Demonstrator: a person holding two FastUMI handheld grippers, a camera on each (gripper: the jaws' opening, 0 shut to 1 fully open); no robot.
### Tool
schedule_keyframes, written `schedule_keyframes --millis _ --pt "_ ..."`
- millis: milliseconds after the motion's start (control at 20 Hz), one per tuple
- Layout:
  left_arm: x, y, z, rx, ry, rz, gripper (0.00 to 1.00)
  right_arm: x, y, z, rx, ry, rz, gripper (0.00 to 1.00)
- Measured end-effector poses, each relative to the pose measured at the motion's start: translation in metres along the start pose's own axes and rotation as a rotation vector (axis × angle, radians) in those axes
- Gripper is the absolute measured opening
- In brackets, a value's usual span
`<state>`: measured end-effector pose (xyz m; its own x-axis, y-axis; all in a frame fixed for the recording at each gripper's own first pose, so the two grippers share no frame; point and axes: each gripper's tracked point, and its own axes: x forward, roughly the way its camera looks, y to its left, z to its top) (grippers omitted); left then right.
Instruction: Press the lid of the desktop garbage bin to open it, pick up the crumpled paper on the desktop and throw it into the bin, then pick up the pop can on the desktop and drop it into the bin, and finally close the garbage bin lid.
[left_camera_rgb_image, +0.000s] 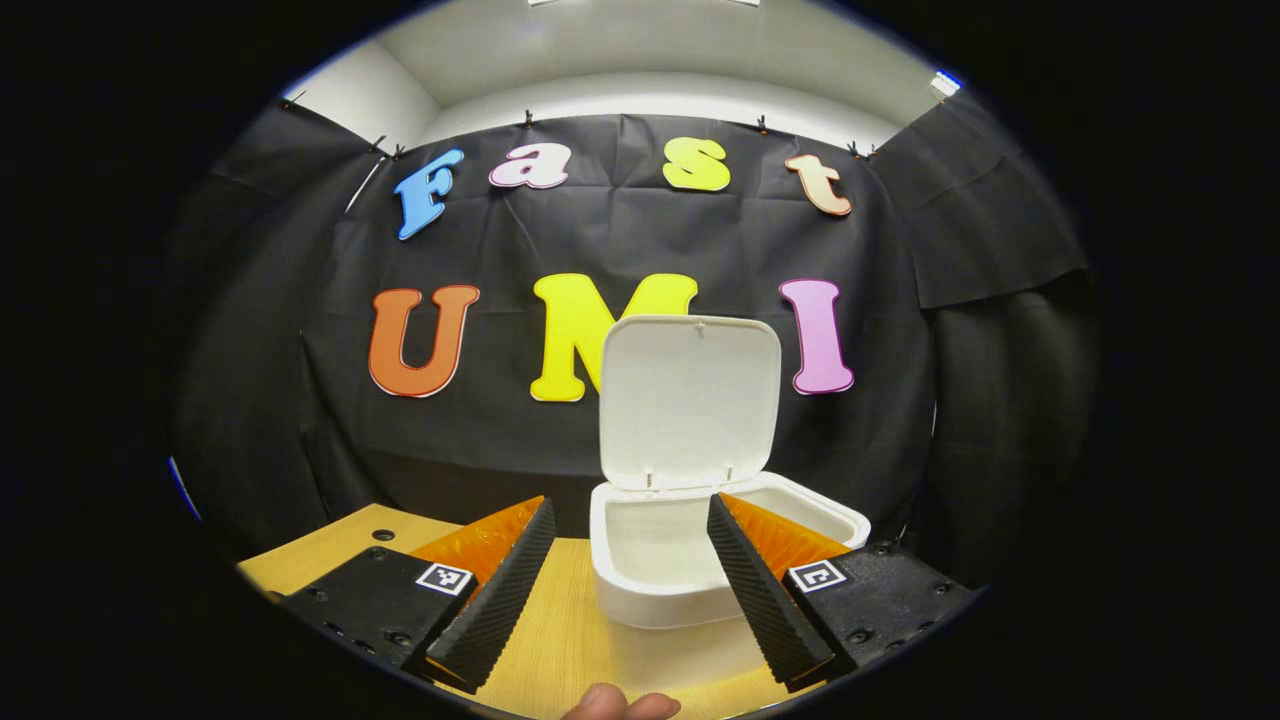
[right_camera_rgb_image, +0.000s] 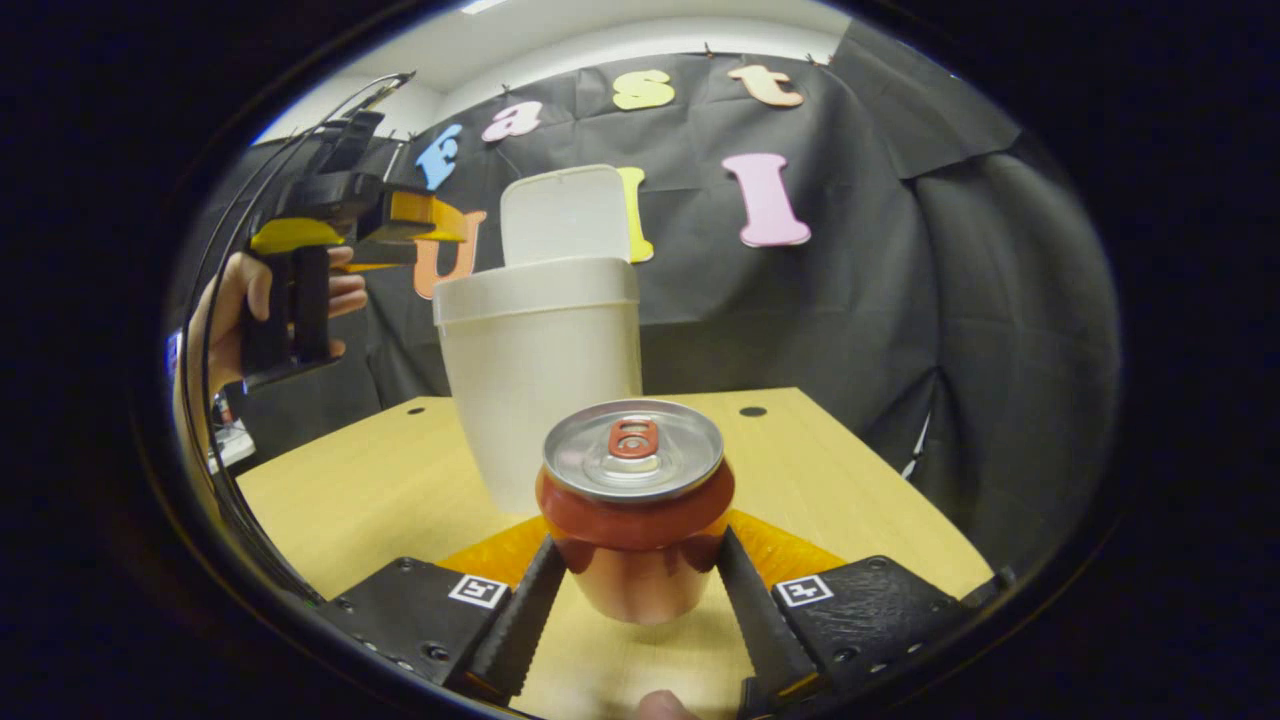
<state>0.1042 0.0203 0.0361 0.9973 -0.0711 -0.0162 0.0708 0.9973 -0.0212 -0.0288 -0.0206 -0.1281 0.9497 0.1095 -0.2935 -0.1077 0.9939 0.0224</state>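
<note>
We noted bin (right_camera_rgb_image: 545, 360) on surface (right_camera_rgb_image: 380, 480), lid (right_camera_rgb_image: 563, 215) upright, open. Right tool (right_camera_rgb_image: 632, 585) clamped on pop can (right_camera_rgb_image: 634, 510), held upright near bin. Left tool (left_camera_rgb_image: 632, 570) spread apart, empty, facing bin. We judged: lift can above rim, centre over opening, then release.

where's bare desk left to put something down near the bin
Bare wood lies left of the garbage bin, toward the hand holding the left gripper, and right of it out to the desk edge. It is crowded directly before the bin, where the right gripper straddles the pop can.
</note>
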Motion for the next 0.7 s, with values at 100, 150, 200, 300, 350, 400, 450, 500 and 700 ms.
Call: schedule_keyframes --millis 100,150,200,300,350,400,450,500,700 --pt "-0.013 0.015 -0.008 0.013 0.003 0.021 0.98 -0.001 0.006 0.026 -0.053 -0.031 0.013 0.82" --pt "-0.020 0.023 -0.011 0.021 0.000 0.032 0.98 -0.002 0.011 0.042 -0.072 -0.053 0.022 0.82" --pt "-0.026 0.030 -0.016 0.025 0.001 0.042 0.98 -0.002 0.015 0.059 -0.090 -0.076 0.029 0.82" --pt "-0.039 0.043 -0.024 0.030 0.007 0.062 0.98 0.001 0.026 0.089 -0.130 -0.116 0.044 0.82" --pt "-0.045 0.050 -0.028 0.027 0.010 0.072 0.98 0.003 0.035 0.101 -0.147 -0.125 0.059 0.82" --pt "-0.053 0.055 -0.033 0.024 0.015 0.078 0.98 0.006 0.043 0.113 -0.155 -0.134 0.080 0.82" --pt "-0.059 0.061 -0.035 0.024 0.014 0.087 0.99 0.007 0.052 0.126 -0.159 -0.144 0.104 0.82" --pt "-0.066 0.068 -0.036 0.025 0.012 0.099 0.99 0.010 0.060 0.139 -0.161 -0.149 0.124 0.82" --pt "-0.086 0.088 -0.040 0.037 0.009 0.128 0.99 0.020 0.086 0.199 -0.157 -0.191 0.172 0.82"
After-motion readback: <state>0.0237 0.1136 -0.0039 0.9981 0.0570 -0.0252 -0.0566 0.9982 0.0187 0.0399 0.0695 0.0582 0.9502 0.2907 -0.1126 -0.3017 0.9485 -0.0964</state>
